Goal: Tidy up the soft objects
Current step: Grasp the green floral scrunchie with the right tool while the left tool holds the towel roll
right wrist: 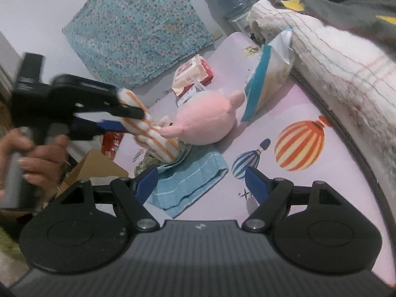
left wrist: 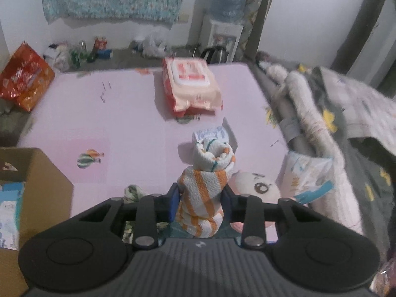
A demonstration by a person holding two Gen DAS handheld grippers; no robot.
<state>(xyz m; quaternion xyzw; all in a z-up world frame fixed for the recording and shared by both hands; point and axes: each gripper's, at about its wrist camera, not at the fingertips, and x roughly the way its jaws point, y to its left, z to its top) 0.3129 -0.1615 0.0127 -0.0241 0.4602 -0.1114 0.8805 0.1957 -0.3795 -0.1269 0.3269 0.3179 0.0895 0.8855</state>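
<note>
While our left claw [left wrist: 201, 198] is clenched on the rolled orange-and-white striped towel [left wrist: 203, 193], the roll stands up between its blue pads, its open end pointing to the far side. In the right wrist view we see the same claw [right wrist: 133, 121] reaching in from the left, gripped by a hand [right wrist: 32, 158], with the striped towel [right wrist: 151, 133] pinched in it and its lower end just above a blue towel [right wrist: 190, 185] that lies crumpled on the pink mat [right wrist: 309, 198]. Our right claw [right wrist: 201, 183] is released, its jaws standing wide apart with nothing between them, hovering near the blue towel. Just beyond the striped towel sits a pink plush toy [right wrist: 205, 118], touching or nearly touching it; in the left wrist view its face [left wrist: 257, 185] shows to the right of the roll. To the right of the plush leans a white and blue packet [right wrist: 267, 74]. Farther off on the mat lies a pack of wet wipes [left wrist: 190, 86]. At the near left we see a cardboard box [left wrist: 37, 185], open at the top. Along the right edge runs a bed with rumpled blankets [left wrist: 334, 113].
</note>
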